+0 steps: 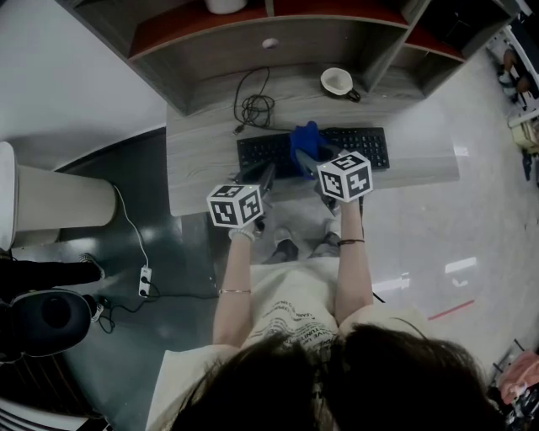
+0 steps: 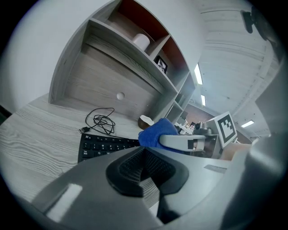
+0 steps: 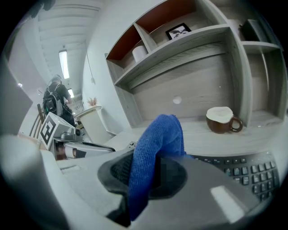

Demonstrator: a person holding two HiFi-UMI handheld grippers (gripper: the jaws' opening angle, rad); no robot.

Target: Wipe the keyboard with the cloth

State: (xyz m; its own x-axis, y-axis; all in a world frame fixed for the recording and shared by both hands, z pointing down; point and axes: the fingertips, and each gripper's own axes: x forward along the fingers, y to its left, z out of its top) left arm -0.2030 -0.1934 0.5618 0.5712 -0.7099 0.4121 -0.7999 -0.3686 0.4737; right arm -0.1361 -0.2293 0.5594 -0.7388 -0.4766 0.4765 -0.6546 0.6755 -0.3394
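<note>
A black keyboard lies across the grey wooden desk. My right gripper is shut on a blue cloth, which bunches up above its jaws over the middle of the keyboard. The left gripper view also shows the cloth, with the right gripper's finger beneath it. My left gripper hovers at the keyboard's near left edge. Its jaws are shut with nothing between them.
A brown cup stands behind the keyboard at the right. A coiled black cable lies behind it at the left. Shelves rise at the desk's back. A white bin and a power strip are on the floor at the left.
</note>
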